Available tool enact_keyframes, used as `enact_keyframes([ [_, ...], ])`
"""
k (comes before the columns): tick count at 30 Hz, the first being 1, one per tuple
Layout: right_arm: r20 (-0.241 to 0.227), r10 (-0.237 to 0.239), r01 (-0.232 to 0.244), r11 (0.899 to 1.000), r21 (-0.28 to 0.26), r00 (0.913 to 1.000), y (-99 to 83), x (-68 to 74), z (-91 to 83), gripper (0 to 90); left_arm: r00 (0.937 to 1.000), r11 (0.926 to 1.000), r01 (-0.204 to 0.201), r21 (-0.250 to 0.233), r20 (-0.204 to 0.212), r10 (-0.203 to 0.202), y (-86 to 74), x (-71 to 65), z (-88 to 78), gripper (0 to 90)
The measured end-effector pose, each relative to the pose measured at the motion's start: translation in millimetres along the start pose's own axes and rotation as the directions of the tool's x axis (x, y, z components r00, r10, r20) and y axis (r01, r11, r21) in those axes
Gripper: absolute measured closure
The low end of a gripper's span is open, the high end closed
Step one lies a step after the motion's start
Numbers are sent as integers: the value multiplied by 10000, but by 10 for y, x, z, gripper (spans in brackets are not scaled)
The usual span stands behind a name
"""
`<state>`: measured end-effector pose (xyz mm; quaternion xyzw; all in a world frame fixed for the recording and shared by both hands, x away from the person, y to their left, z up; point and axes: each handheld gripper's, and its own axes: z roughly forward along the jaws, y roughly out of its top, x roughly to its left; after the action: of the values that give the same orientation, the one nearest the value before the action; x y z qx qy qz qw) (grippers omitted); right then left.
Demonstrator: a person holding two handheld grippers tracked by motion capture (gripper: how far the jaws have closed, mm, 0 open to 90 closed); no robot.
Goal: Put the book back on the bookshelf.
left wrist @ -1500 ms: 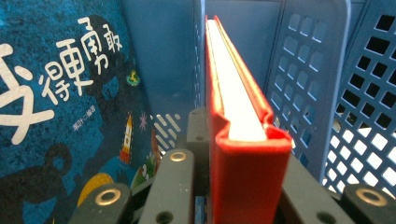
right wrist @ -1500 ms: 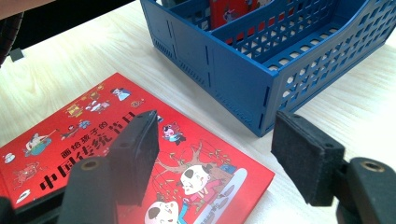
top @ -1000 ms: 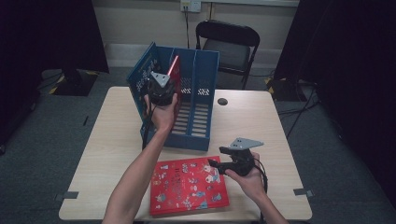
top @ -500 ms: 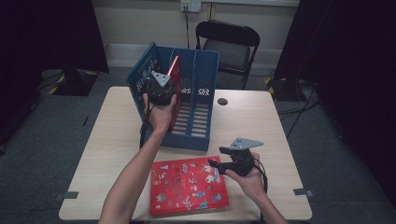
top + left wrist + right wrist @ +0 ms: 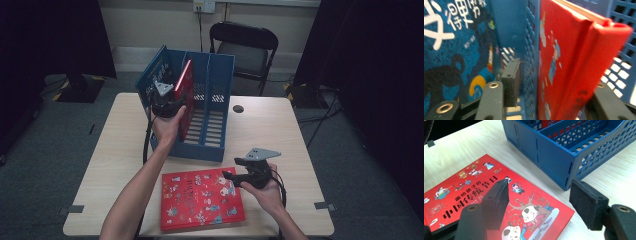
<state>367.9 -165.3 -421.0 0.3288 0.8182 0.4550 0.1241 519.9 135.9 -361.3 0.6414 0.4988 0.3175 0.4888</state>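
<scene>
Here, left to right, we see:
Room, left: dark curtain and grey carpet, with black-and-yellow tape on the floor [image 5: 67,90].
Table [image 5: 125,150]: pale wood grain, tape marks on the carpet at its near corners.
Blue book [image 5: 150,75]: it leans in the leftmost slot of the file rack.
Left gripper [image 5: 167,97]: we see it raised at the rack; its jaws have just been opening, and the upright red book [image 5: 184,97] stands between them with the left pad clear of it.
File rack [image 5: 212,125]: blue plastic, three slots, standing mid-table; the upright red book sits in a slot next to the blue one.
Flat red book [image 5: 200,197]: it lies cover up at the near edge.
Right gripper [image 5: 235,177]: jaws apart over that book's right edge, holding nothing.
Cable hole [image 5: 238,108]: in the tabletop, right of the rack.
Folding chair [image 5: 245,50]: black, behind the table under a wall socket [image 5: 204,6].
Room, right: more dark curtain, cables across the carpet.
</scene>
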Motion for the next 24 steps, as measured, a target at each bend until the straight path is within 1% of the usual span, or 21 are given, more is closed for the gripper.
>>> enact_keyframes([
  [1,-12,-1,1,10000,22,10000,0,2,4,318,10000,10000,-38,-31,15,38,-5,3,-17,529],
  [3,-15,-2,2,10000,48,10000,-2,6,16,318,9996,10000,-59,65,277,58,-11,12,-46,544],
  [5,-18,-28,28,10000,86,10000,-3,11,27,317,9996,9999,-119,33,264,118,-15,3,-79,540],
  [7,-35,-68,68,9999,100,10000,-3,18,35,318,9994,10000,-18,-29,345,19,-29,-9,-112,526],
  [9,-54,-72,73,9999,118,10000,-2,27,38,317,9987,9999,-132,27,487,131,-59,-17,-141,507],
  [11,-57,-72,73,9999,108,10000,-3,33,42,317,9990,9997,-235,50,379,233,-88,-32,-161,504],
  [13,-62,-90,91,9999,130,9999,-7,37,45,316,9989,9996,-263,-30,398,264,-110,-27,-186,554],
  [14,-67,-95,96,9999,139,9999,-9,39,46,316,9991,9999,-170,-31,394,171,-118,-22,-200,556],
  [15,-59,-103,104,9998,151,9999,-11,40,47,316,9983,9999,-109,-7,565,109,-125,-14,-217,556],
  [17,-56,-114,115,9998,144,9999,-10,41,47,315,9980,9997,-219,-52,594,222,-149,-23,-266,552],
  [18,-57,-107,108,9998,146,9999,-11,41,48,314,9972,9995,-308,-26,684,309,-164,-21,-290,552],
  [19,-54,-110,110,9998,140,9999,-11,38,50,314,9969,9995,-310,-50,726,312,-178,-18,-317,554],
  [21,-52,-86,87,9998,159,9999,-13,37,54,313,9955,9996,-208,-201,918,225,-208,6,-375,571],
  [22,-37,-91,92,9998,177,10000,-14,39,56,313,9945,9994,39,-351,1051,-2,-227,23,-402,593],
  [23,-40,-94,94,9998,178,9999,-16,43,60,312,9919,9993,183,-323,1260,-141,-246,43,-419,619],
  [24,-52,-102,103,9998,191,9999,-17,45,66,312,9902,9997,131,-224,1393,-99,-264,47,-420,651],
])
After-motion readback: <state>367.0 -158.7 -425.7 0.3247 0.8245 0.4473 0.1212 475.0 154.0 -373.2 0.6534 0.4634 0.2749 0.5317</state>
